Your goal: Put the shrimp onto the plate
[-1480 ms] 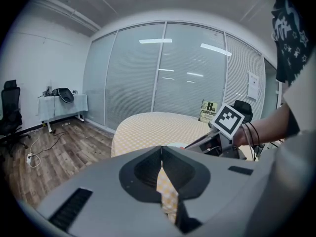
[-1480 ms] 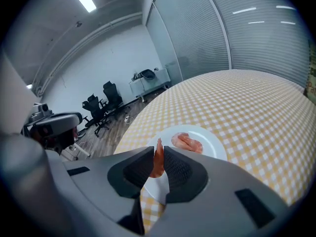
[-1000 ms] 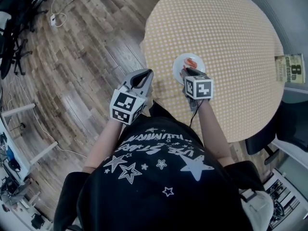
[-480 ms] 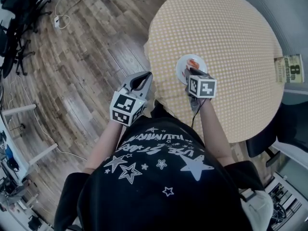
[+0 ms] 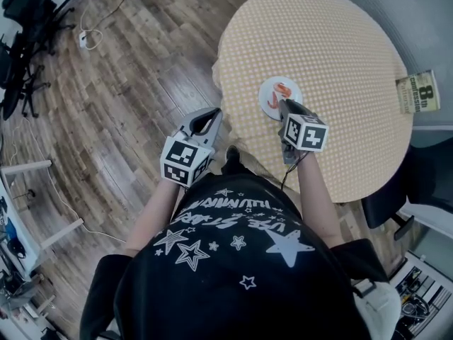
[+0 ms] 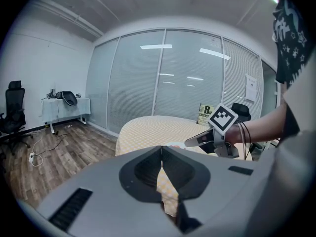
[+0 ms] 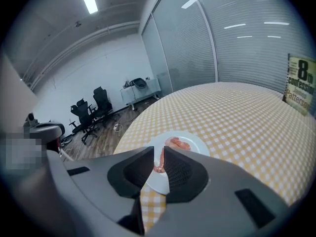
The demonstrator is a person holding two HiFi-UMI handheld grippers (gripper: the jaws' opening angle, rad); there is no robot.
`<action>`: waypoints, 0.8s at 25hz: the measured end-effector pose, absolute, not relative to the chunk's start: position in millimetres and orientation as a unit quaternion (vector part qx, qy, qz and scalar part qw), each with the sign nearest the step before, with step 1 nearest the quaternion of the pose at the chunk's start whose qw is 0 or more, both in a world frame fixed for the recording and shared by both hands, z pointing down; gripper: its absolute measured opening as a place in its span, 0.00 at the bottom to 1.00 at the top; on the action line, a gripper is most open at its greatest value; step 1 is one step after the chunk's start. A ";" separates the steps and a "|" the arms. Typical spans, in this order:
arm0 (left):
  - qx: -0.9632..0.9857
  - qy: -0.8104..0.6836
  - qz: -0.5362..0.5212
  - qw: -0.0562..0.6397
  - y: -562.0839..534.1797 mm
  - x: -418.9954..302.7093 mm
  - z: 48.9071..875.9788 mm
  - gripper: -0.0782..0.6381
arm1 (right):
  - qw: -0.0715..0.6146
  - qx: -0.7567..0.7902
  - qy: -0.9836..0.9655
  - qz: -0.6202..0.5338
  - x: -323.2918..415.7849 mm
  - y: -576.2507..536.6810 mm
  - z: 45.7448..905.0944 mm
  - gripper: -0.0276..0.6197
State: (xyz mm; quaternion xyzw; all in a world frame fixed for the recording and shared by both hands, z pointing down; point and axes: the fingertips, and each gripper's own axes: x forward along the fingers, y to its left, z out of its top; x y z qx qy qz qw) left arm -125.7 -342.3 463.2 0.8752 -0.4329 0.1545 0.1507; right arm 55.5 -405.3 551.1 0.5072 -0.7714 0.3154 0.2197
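Observation:
A small white plate (image 5: 289,86) sits near the left edge of the round table (image 5: 340,41), which has a yellow checked cloth. Orange shrimp (image 5: 282,90) lie on the plate. In the right gripper view the shrimp (image 7: 177,143) rest on the plate (image 7: 196,143) just beyond the jaws. My right gripper (image 5: 284,105) hovers at the plate's near rim, its jaws a narrow slit apart with nothing gripped (image 7: 158,151). My left gripper (image 5: 214,115) hangs off the table's left side above the wooden floor, shut and empty (image 6: 161,147). It looks toward the right gripper (image 6: 196,141).
A green and cream sign (image 5: 417,91) stands at the table's far right edge. Black office chairs (image 5: 21,20) and cables are on the wooden floor at the far left. A dark chair (image 5: 386,197) is tucked at the table's near right.
My right gripper has drawn back a little from the plate toward me and to the right. The left gripper stays beside the table.

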 end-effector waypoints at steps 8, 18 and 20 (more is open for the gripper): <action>0.881 -0.426 0.146 0.142 -301.6 -134.7 453.8 0.12 | 0.166 0.510 -0.786 0.308 44.3 -363.4 519.6 0.15; 0.886 -0.423 0.135 0.133 -227.2 -151.3 442.6 0.12 | 0.128 0.508 -0.790 0.317 25.7 -285.5 505.7 0.14; 0.887 -0.422 0.131 0.133 -209.6 -154.9 440.0 0.12 | 0.125 0.505 -0.793 0.318 20.0 -265.1 503.4 0.14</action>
